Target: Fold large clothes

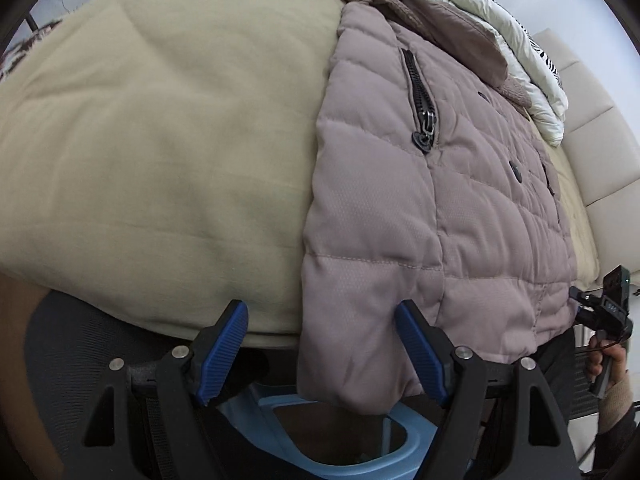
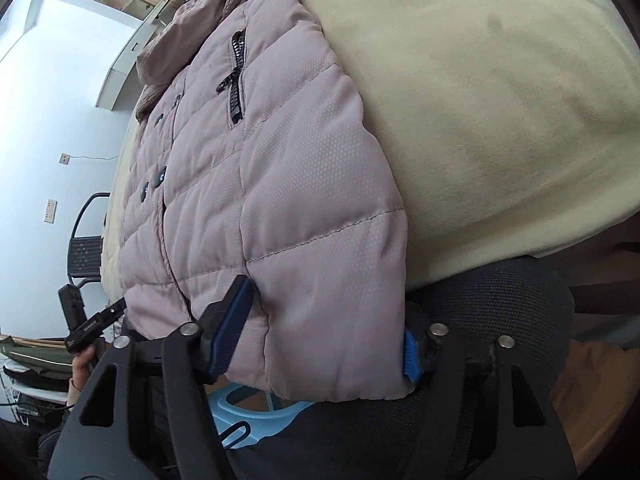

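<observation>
Beige bedding (image 1: 160, 152) fills most of what I see, a soft bed cover with the mauve quilted jacket (image 1: 440, 208) laid flat on it, front up. Its hem hangs over the near edge of the bed, above a black mesh chair (image 2: 500, 300) and a light blue plastic stool (image 1: 340, 432).

Nearest to me, my left gripper (image 1: 322, 354) stands wide open, blue pads spread. The jacket's lower corner hangs down between them: the right-side pad (image 1: 420, 356) presses against the fabric, the other pad is clear of it. My right gripper (image 2: 322, 334) is likewise spread wide around the opposite lower corner of the hem, with puffy fabric filling the gap. One blue pad (image 2: 230, 328) lies on the front face, and the other (image 2: 411, 356) is partly hidden behind the jacket's side edge. I cannot tell whether it is squeezing.

Further along, the jacket shows horizontal quilting lines, a finely dotted weave, a black zipped pocket (image 1: 420, 100) on each side, and dark snap buttons (image 1: 516, 170) down the closed front. At the far end its darker brown collar (image 1: 448, 20) is folded over, and beyond it a white padded garment (image 1: 500, 28) lies against a cream upholstered headboard (image 1: 592, 128).
</observation>
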The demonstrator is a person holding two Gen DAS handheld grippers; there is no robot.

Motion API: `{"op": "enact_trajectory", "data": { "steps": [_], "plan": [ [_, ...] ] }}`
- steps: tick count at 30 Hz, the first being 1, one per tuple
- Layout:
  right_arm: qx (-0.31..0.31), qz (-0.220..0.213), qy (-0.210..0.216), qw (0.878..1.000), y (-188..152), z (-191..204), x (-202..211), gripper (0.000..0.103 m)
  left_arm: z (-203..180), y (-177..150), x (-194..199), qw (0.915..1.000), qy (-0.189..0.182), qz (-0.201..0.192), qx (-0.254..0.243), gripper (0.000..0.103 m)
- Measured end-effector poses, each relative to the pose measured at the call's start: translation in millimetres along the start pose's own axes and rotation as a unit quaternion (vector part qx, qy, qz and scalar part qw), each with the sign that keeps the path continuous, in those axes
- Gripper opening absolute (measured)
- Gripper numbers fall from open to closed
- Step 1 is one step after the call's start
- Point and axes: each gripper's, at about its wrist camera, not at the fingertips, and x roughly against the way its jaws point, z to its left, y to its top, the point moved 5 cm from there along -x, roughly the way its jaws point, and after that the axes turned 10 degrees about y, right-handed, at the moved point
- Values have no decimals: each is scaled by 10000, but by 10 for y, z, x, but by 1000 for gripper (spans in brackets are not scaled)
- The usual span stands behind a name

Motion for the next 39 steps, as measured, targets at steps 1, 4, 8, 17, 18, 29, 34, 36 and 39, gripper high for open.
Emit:
{"op": "enact_trajectory", "data": {
  "steps": [1,4,8,17,18,29,34,36,39],
  "plan": [
    [19,-10,34,10000,5,11,-32,51,-11,-10,-17,10000,-51,50,14,79],
    [65,-77,251,9996,45,91,-11,47,-56,-43,-37,9995,-266,151,39,75],
    [-109,-56,249,9996,54,1,-47,42,-99,-69,-105,9973,-611,356,196,62],
    [131,-255,74,9996,40,231,63,11,-334,-50,108,9979,-506,266,-309,7],
    [179,-311,90,9993,37,291,87,10,-346,-50,147,9979,-513,222,-325,7],
    [697,-1125,769,9882,26,1013,641,7,-336,79,985,9889,-1365,-584,60,5],
    [616,-1636,1474,9735,238,1262,942,7,-286,342,1330,9745,-1952,-957,556,5],
    [619,-1818,1650,9674,424,1358,1064,7,-278,557,1465,9662,-2192,-1116,776,5],
    [723,-2047,1753,9603,779,1531,1229,7,-344,915,1624,9562,-2413,-1366,938,5]
  ]
}}
